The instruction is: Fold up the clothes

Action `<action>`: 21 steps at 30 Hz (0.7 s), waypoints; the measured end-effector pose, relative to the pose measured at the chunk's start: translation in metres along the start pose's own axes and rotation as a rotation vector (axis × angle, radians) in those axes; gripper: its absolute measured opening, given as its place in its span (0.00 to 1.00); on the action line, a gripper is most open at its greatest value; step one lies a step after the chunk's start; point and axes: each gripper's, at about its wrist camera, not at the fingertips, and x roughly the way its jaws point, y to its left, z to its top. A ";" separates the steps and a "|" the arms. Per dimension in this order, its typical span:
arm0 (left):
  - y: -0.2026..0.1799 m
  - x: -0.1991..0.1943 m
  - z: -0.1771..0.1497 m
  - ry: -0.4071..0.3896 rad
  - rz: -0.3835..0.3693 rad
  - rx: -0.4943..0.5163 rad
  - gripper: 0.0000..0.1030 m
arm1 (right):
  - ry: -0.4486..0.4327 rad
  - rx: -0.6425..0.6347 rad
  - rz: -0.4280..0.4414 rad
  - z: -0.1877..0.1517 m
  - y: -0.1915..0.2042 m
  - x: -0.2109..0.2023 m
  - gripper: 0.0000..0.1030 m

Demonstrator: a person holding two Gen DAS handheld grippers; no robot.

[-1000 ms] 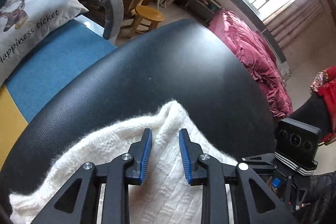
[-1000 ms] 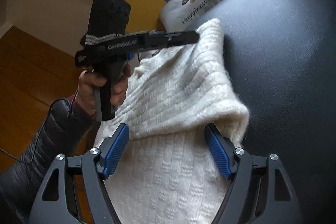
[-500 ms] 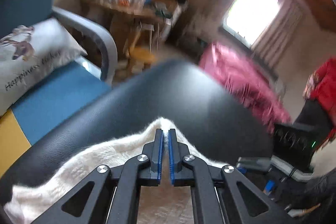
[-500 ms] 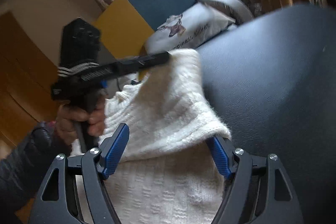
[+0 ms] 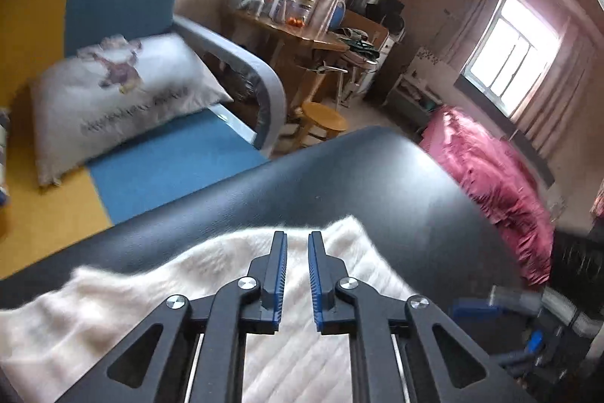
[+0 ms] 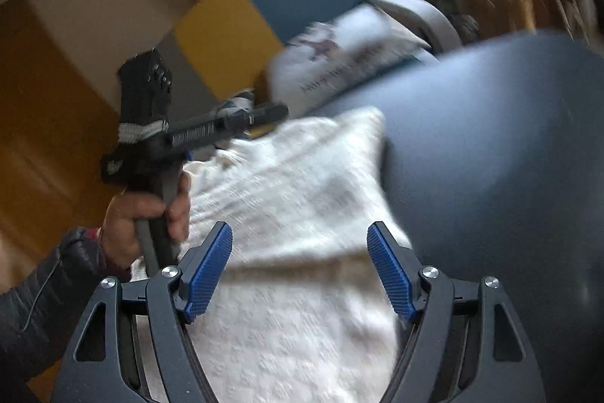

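Below both open hand-held grippers (image 5: 297, 240) (image 6: 300, 240), white sweater (image 6: 294, 199) lies folded.

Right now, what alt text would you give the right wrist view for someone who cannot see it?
The open right gripper hovers over a white knitted sweater lying folded on a dark padded surface. To its left, a hand holds the left gripper above the sweater's far edge. The picture is blurred; a printed cushion sits behind.
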 end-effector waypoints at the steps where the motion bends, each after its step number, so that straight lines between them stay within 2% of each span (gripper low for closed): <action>1: -0.001 -0.007 -0.005 0.000 0.037 0.010 0.11 | 0.027 -0.037 -0.019 0.006 0.006 0.011 0.75; 3: 0.002 -0.021 -0.018 -0.003 0.099 -0.003 0.12 | 0.087 -0.103 -0.067 0.015 0.015 0.034 0.75; 6: 0.008 -0.043 -0.038 -0.007 0.188 -0.029 0.12 | 0.201 -0.157 -0.205 0.012 0.016 0.062 0.75; 11: 0.017 -0.080 -0.071 -0.015 0.337 -0.072 0.12 | 0.106 -0.313 -0.278 0.013 0.065 0.036 0.75; 13: 0.021 -0.094 -0.084 -0.018 0.396 -0.090 0.12 | 0.100 -0.364 -0.300 0.009 0.078 0.032 0.75; 17: 0.040 -0.123 -0.098 -0.036 0.473 -0.142 0.12 | 0.089 -0.448 -0.350 0.006 0.098 0.039 0.75; 21: 0.058 -0.148 -0.114 -0.050 0.501 -0.192 0.12 | 0.087 -0.465 -0.375 0.006 0.107 0.047 0.75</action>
